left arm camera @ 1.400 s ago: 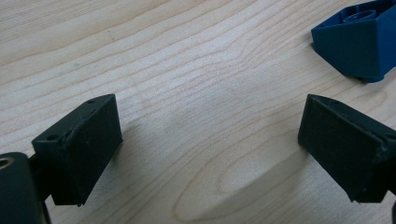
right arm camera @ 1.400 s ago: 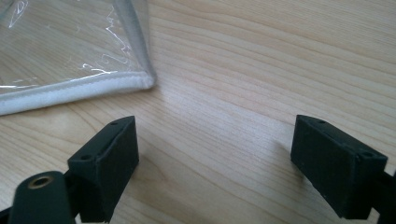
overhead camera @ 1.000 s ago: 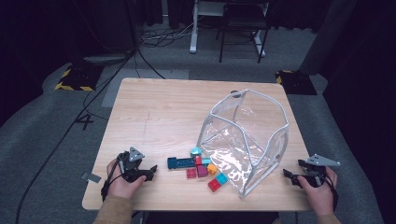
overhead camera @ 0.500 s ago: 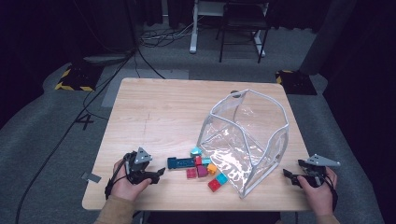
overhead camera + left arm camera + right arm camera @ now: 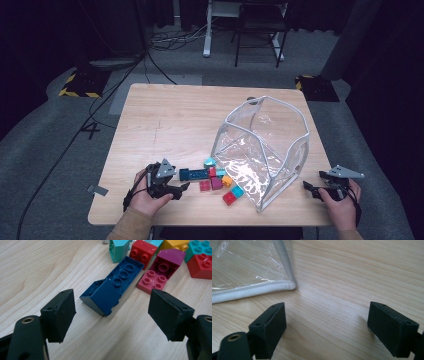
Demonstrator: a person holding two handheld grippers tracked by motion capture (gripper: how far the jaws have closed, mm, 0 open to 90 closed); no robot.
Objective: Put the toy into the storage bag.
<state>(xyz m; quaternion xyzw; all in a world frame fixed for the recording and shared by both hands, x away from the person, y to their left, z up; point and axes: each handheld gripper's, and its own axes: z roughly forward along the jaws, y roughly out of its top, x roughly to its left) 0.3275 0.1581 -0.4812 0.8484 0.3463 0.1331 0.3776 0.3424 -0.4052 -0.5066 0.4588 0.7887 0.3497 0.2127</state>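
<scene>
A dark blue long brick lies flat on the wooden table, at the left end of a small heap of bricks. My left gripper sits just left of it, open. Its jaws have just been closing a little, and the brick's near end lies between the pads untouched. A clear plastic bag with white piping stands on its side, mouth toward the bricks. At the table's front right corner my right gripper is open over bare wood, near the bag's corner.
Behind the blue brick sit a teal brick, a red one, a magenta one and an orange one. A red brick and a cyan brick lie at the bag's mouth. A chair and cables are beyond the table.
My left hand has moved right along the front edge, up to the blue brick. The right hand has stayed put.
</scene>
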